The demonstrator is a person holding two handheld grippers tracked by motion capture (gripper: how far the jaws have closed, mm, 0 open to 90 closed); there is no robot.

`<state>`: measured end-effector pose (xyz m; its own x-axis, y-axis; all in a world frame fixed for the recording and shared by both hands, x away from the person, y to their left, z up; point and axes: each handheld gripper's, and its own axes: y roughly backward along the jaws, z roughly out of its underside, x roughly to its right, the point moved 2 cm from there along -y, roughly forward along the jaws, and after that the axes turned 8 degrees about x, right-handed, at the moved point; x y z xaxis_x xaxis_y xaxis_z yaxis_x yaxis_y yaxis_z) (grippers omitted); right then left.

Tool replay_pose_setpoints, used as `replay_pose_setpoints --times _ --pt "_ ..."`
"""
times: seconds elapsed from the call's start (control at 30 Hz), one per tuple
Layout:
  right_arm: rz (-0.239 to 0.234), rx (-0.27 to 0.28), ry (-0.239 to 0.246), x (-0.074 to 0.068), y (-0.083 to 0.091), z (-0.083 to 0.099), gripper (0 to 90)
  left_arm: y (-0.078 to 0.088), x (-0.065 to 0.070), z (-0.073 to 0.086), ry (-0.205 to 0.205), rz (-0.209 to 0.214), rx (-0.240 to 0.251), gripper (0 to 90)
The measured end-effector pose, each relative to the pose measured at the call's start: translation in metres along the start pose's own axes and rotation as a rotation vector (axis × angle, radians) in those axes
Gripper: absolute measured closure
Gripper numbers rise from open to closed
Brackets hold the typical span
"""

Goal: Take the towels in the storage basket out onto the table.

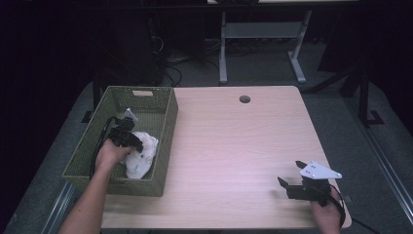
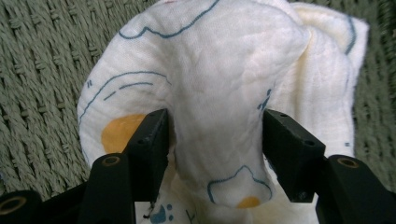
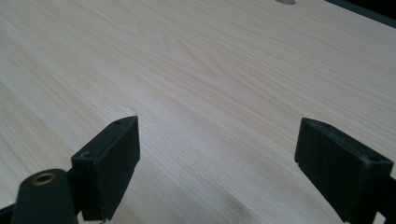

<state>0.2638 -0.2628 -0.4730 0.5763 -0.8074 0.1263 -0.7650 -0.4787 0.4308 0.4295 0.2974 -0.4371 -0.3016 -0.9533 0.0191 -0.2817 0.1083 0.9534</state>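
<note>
Inside the green woven basket (image 1: 163, 127), the left tongs (image 2: 215, 140) stand half-wide astride a raised fold of the white printed cloth (image 2: 224, 74); the fold bulges between the jaws, seemingly touching both, though a firm pinch cannot be told. Well apart, the right tongs (image 3: 217, 154) gape wide over bare table (image 3: 196, 60).

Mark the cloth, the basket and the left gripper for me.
cloth (image 2: 224, 70), left gripper view, raised fold.
basket (image 1: 168, 124), high view, right wall.
left gripper (image 2: 215, 140), left gripper view, midway between the fingertips, around the fold.
</note>
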Motion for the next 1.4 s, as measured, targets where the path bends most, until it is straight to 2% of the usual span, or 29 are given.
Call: replay_pose_setpoints --times 0.03,0.07,0.2,0.33,0.47,0.63,0.93,1.23,1.4 --pt "-0.001 0.000 0.001 0.000 0.000 0.000 13.7 0.000 0.000 0.000 0.000 0.000 0.000 40.7" --pt "0.001 0.002 -0.006 -0.001 0.000 0.000 13.7 -0.004 0.003 0.001 -0.032 -0.013 -0.025 38.9" --pt "0.002 -0.006 -0.002 -0.001 -0.001 0.000 13.7 -0.006 0.006 0.002 -0.063 -0.034 -0.035 38.4" --pt "-0.002 -0.009 -0.003 -0.004 -0.002 0.000 13.7 -0.007 0.006 0.004 -0.075 -0.040 -0.037 40.9" --pt "-0.001 -0.014 0.000 -0.003 -0.002 0.000 13.7 -0.006 0.005 0.004 -0.041 -0.037 -0.024 46.7" --pt "-0.002 -0.020 -0.002 -0.004 -0.003 0.001 13.7 -0.005 0.002 0.006 -0.041 -0.036 -0.012 59.5" --pt "0.000 -0.023 -0.001 -0.003 -0.005 0.002 13.7 -0.004 -0.001 0.007 -0.018 -0.021 0.000 63.2" --pt "0.003 -0.019 -0.004 -0.003 -0.004 0.002 13.7 -0.004 -0.003 0.007 -0.030 -0.018 0.002 69.1" --pt "0.001 -0.025 -0.007 -0.002 -0.006 0.003 13.6 -0.003 -0.007 0.010 -0.012 -0.005 0.028 73.0"
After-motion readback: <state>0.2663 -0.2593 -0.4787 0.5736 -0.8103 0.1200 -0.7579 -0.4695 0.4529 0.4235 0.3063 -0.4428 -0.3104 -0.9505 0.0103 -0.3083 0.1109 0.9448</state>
